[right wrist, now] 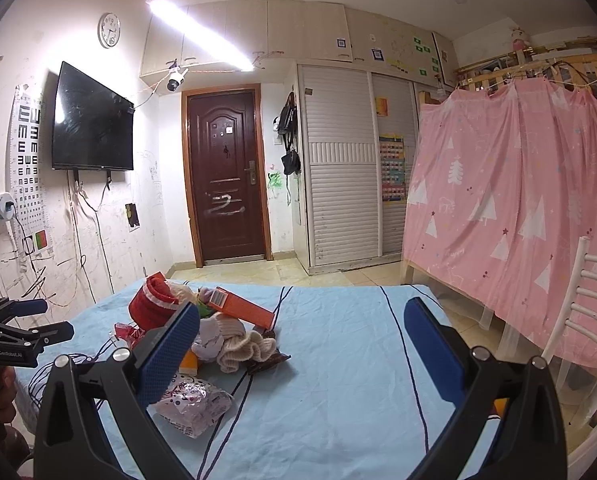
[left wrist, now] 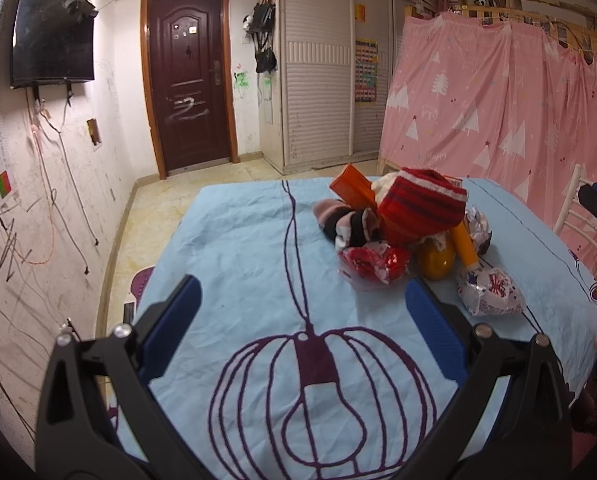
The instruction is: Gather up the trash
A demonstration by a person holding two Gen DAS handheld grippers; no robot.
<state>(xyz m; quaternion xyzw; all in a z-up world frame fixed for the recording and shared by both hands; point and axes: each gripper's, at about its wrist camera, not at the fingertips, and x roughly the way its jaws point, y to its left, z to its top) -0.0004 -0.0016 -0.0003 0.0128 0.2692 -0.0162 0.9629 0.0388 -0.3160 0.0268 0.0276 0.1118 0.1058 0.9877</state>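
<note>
I am looking along two sets of tongs over a table [left wrist: 238,240] covered in a light blue cloth printed with a purple line drawing of a caged light bulb.

My left tongs [left wrist: 302,296] are spread wide with nothing between the blue pads, hovering above the bulb drawing. My right tongs [right wrist: 302,316] are also spread wide and hold nothing.

The trash sits in one mixed heap toward the far right part of the table in the left view, and to the left in the right view. Nearest my left tongs lies a crumpled red and white shiny wrapper [left wrist: 372,264], touching the heap's front edge. Just to its right, a little apart from the heap, is a puffed silver-white wrapper [left wrist: 490,292] printed with red and blue star shapes; in the right view it lies directly below the left finger of my right tongs. A dark brown wrapper [right wrist: 268,360] pokes out flat from under the heap on the right view's side.

Mixed in with these are clothes and other items: a red striped knitted hat [left wrist: 422,204] with a white cuff on top, a pink, black and white sock [left wrist: 346,224] in front of it, a cream knitted piece [right wrist: 240,346], an orange box [right wrist: 244,308] with a barcode leaning across the pile, and a round orange-yellow object [left wrist: 436,262] with an orange tube [left wrist: 466,246] beside it.
</note>
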